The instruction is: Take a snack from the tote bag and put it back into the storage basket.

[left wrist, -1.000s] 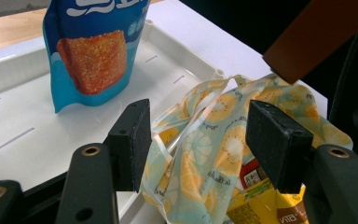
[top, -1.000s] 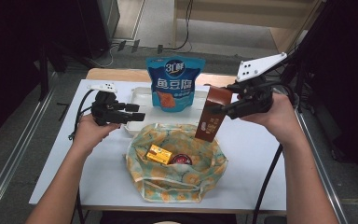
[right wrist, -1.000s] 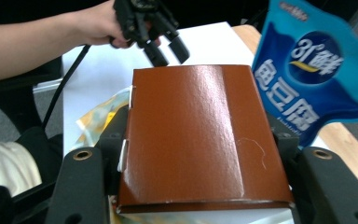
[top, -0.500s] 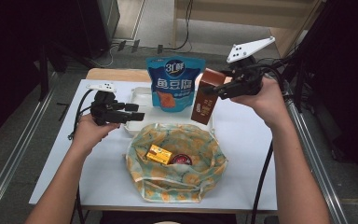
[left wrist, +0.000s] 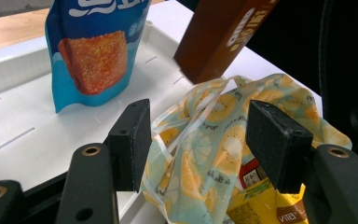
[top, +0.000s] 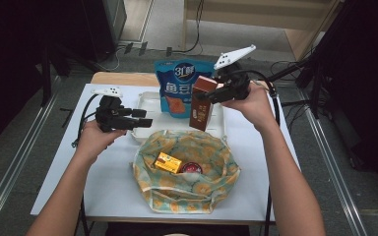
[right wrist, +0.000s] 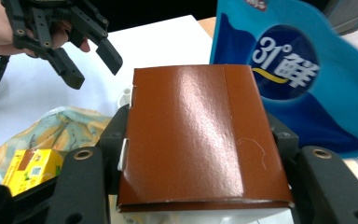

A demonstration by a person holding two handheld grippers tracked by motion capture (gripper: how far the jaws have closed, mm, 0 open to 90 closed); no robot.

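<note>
Right gripper (top: 215, 94) clamps the tall brown cardboard carton (top: 201, 103) above the white plastic tray (top: 147, 101); lower it upright beside the blue pouch (top: 176, 88), left gripper (top: 145, 122) stays wide open, clear.

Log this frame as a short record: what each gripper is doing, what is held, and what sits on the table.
right gripper: shut on the brown box, held tilted above the white tray
left gripper: open, holding nothing, at the edge of the cloth bag
cloth bag contents: yellow box and a round dark item, unclear
white tray contents: blue snack pouch, upright
surface: white table
</note>
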